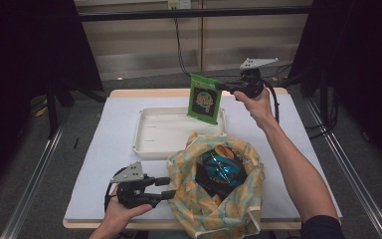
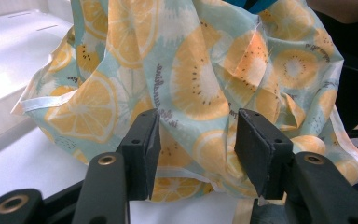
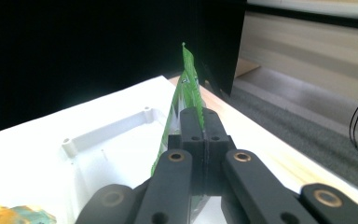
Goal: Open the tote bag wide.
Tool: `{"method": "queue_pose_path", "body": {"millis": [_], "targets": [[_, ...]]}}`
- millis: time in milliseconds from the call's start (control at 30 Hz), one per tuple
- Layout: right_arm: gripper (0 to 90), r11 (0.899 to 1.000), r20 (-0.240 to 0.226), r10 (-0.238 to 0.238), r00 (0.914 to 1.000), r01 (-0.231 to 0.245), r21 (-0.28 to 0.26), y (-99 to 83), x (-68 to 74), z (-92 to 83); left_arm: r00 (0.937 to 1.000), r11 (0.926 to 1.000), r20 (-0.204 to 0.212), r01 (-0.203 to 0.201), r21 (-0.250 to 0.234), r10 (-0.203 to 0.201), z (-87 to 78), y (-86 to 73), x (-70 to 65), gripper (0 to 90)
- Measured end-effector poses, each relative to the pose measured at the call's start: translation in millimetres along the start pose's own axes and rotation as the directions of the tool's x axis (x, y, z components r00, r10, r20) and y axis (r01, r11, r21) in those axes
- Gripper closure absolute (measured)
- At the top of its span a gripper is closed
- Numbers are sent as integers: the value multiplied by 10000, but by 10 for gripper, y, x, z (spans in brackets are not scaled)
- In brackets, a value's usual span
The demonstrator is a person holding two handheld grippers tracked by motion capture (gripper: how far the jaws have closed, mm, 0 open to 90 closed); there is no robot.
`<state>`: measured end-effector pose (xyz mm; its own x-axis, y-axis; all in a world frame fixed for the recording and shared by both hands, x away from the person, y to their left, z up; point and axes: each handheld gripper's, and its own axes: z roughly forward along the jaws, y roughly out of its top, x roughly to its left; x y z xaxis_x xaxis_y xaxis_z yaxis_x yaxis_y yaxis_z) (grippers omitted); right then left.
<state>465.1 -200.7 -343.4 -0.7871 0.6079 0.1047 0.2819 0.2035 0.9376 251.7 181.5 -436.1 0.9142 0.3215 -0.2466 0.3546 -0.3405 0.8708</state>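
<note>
I'm pinching the green packet [image 1: 205, 98] by its edge with my right gripper [image 1: 222, 86], dangling it over the white tray [image 1: 149, 144]. My left gripper [image 1: 170, 188] is sitting half-open against the citrus-print bag [image 1: 194, 196] (fabric between its jaws, whether clamped I cannot tell), a teal packet [image 1: 222, 165] lying inside.

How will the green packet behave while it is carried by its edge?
The green packet hangs flat below the right hand-held gripper, so it is probably light. It looks like thin film, likely floppy, and may swing. Pinched only at one edge, it might slip.
</note>
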Motion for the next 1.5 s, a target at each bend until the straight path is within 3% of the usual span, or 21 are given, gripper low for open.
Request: {"method": "queue_pose_path", "body": {"millis": [267, 600, 1033, 1500], "targets": [[900, 9986, -177, 189, 9997, -181, 491, -166, -153, 168, 9999, 9999, -16, -134, 14, 134, -24, 1, -11, 498], [900, 9916, 413, 611, 9973, -654, 1115, -355, -337, 349, 9998, 9998, 1, -201, -18, 201, -27, 8, -28, 494], [892, 9859, 1279, 780, 9887, -955, 1373, -429, -534, 429, 9998, 9998, -25, -190, -60, 190, -42, 2, -41, 492], [852, 9798, 1712, 1044, 9797, -1308, 1514, -492, -644, 545, 9998, 9998, -24, -217, 23, 217, -35, -4, -38, 493]]}}
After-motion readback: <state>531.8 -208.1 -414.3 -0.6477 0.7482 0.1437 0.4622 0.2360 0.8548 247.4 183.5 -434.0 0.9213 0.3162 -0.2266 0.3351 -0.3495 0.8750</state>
